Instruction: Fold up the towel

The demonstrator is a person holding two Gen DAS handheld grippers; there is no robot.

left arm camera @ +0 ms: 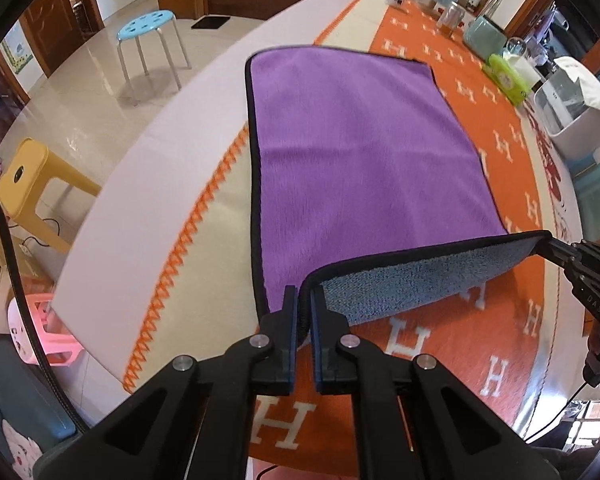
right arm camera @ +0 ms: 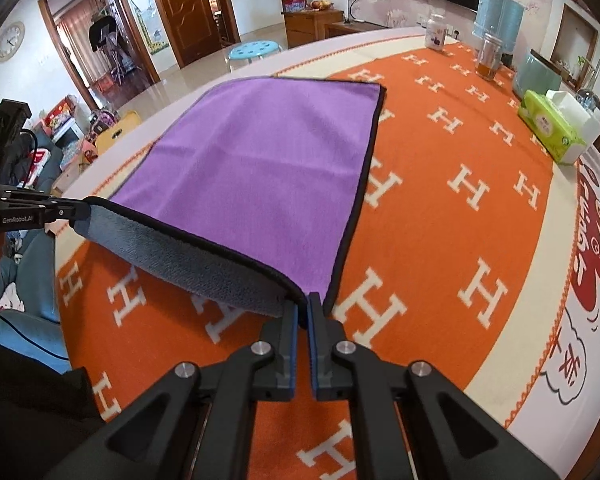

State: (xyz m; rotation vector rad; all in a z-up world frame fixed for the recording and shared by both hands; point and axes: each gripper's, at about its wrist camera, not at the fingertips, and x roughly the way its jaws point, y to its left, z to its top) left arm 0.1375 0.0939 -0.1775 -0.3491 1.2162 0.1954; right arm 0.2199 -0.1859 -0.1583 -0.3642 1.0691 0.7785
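A purple towel (left arm camera: 360,152) with a black hem and a grey underside lies on the orange H-patterned tablecloth (left arm camera: 452,344). My left gripper (left arm camera: 304,300) is shut on the towel's near left corner. My right gripper (right arm camera: 303,306) is shut on the near right corner; it also shows in the left wrist view (left arm camera: 556,250). The near edge is lifted off the table between both grippers, so the grey underside (right arm camera: 188,260) faces me. The far part of the towel (right arm camera: 268,144) lies flat. My left gripper shows at the left of the right wrist view (right arm camera: 78,212).
At the table's far right stand a white bottle (right arm camera: 436,32), a glass jar (right arm camera: 490,56), a green tissue pack (right arm camera: 548,128) and a white container (left arm camera: 576,120). A blue stool (left arm camera: 148,24) and a yellow stool (left arm camera: 32,184) stand on the floor beyond the table's left edge.
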